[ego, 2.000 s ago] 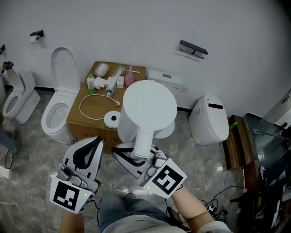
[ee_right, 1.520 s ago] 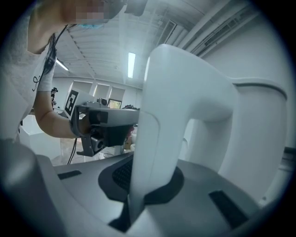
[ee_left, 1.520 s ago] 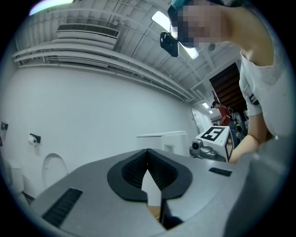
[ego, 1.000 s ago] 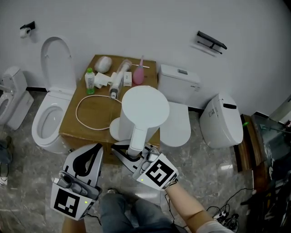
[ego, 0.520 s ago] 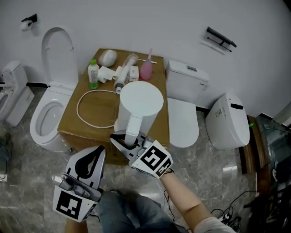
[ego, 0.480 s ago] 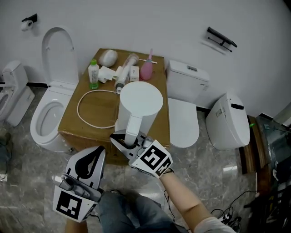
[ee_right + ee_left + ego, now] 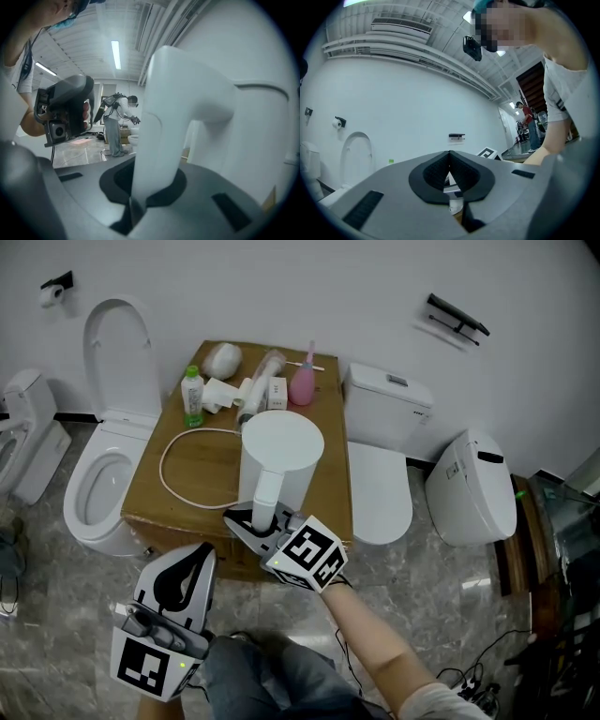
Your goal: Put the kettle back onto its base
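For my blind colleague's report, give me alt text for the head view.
The right gripper holds a white kettle by its handle over a cardboard box. The left gripper hangs shut and empty, nearer the person.

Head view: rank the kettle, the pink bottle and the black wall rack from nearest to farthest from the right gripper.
1. The kettle: its handle is clamped in the fingers of the right gripper, over the brown box.
2. The pink bottle: at the box's back edge, beyond the kettle.
3. The black wall rack: on the wall, upper right.
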`<act>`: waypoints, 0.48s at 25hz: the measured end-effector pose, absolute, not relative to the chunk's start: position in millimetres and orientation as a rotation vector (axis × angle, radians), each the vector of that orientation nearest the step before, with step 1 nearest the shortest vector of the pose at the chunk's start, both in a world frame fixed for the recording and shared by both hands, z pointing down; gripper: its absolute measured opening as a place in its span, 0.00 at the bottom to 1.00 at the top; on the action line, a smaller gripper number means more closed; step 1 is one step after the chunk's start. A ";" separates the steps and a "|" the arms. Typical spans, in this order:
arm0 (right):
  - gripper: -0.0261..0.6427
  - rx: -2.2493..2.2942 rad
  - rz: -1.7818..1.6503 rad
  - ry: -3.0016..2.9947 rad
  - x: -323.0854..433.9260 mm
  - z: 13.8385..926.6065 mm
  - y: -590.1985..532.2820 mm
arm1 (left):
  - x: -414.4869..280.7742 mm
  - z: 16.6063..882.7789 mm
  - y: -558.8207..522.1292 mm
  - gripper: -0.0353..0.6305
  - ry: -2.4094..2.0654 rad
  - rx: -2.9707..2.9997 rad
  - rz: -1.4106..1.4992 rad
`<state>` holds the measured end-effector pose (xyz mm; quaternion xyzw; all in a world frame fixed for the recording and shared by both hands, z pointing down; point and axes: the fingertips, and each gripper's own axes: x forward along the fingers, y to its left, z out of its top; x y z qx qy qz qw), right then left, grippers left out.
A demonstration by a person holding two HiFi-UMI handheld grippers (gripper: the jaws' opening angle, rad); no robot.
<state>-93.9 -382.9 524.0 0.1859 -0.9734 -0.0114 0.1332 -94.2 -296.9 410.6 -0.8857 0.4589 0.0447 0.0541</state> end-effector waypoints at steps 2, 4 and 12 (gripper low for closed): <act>0.06 0.518 -0.034 -2.811 -95.6 527.4 -381.6 | -94.8 410.0 -296.9 0.06 1.397 -2.687 0.139; 0.06 0.506 -0.026 -2.816 -93.6 527.3 -380.9 | -97.1 407.5 -297.3 0.06 1.404 -2.681 0.155; 0.06 0.510 -0.041 -2.824 -90.5 528.7 -379.8 | -99.5 398.2 -298.7 0.06 1.417 -2.706 0.153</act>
